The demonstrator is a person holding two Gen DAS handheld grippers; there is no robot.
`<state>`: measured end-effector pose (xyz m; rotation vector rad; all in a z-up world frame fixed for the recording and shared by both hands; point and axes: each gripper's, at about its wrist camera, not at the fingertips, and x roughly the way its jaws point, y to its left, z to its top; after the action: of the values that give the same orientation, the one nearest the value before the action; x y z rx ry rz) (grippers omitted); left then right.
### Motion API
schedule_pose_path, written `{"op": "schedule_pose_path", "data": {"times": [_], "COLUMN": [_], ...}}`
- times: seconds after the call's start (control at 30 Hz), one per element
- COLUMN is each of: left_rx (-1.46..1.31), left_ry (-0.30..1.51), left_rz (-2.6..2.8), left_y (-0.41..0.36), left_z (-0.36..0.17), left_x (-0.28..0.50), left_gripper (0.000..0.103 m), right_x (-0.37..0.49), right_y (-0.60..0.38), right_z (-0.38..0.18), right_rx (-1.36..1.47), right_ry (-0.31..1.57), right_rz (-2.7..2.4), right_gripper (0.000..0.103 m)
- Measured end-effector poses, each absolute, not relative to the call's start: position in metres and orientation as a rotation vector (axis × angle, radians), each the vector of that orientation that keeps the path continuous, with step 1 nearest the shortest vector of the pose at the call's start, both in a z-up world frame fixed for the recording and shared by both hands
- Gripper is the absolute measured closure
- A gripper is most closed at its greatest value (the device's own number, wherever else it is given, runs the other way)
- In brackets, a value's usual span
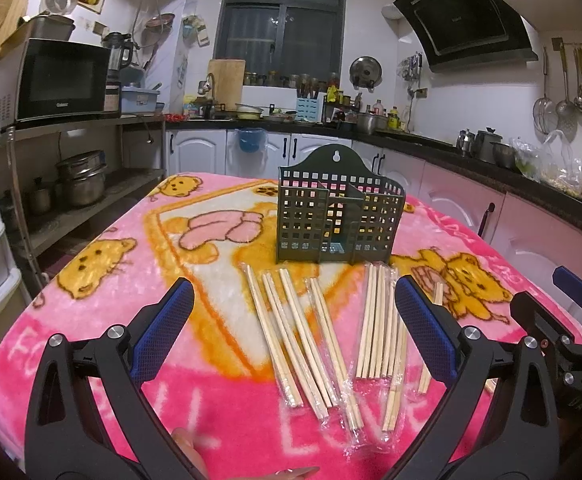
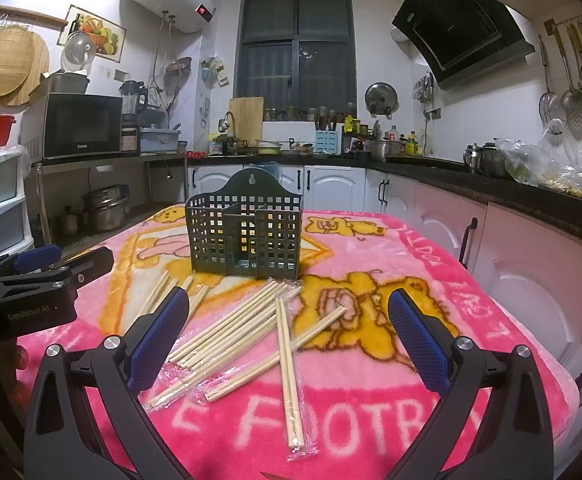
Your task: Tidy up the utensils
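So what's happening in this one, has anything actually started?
Not yet. A person holds the left hand-held gripper and the right hand-held gripper, both open and empty, above wrapped chopsticks scattered on a pink blanket. The green holder stands upright behind them, and no chopsticks show in it.

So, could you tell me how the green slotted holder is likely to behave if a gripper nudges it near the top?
The green slotted holder looks like thin perforated plastic and is empty, so probably light. It stands tall on a soft fleece blanket, so a high push may tip it rather than slide it. Its grid walls may flex slightly.
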<state>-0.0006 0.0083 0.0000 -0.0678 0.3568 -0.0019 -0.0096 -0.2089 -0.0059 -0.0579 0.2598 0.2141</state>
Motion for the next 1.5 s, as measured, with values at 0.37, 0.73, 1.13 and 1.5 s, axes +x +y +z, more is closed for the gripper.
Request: {"op": "schedule_pose_path", "data": {"times": [0.37, 0.73, 1.13, 1.5], "left_rx": [-0.076, -0.075, -0.077, -0.062], "left_ry": [0.356, 0.356, 0.354, 0.346], "left_rz": [0.001, 0.002, 0.004, 0.053], "left_y": [0.011, 0.012, 0.012, 0.019], "left_z": [0.0, 0.0, 0.0, 0.007], "left_x": [-0.002, -0.002, -0.003, 0.002], "left_gripper": [0.01, 0.01, 0.01, 0.01], "right_x": [-0.008, -0.008, -0.008, 0.005], "right_y": [-0.208, -0.209, -0.209, -0.201], "right_z": [-0.007, -0.008, -0.008, -0.002], "right_rx": [-0.059, -0.057, -0.058, -0.084], "right_ry": [0.259, 0.259, 0.262, 0.293], "right_rz": [0.215, 0.216, 0.216, 0.27], "right_gripper": [0.006, 0.006, 0.006, 0.006]}}
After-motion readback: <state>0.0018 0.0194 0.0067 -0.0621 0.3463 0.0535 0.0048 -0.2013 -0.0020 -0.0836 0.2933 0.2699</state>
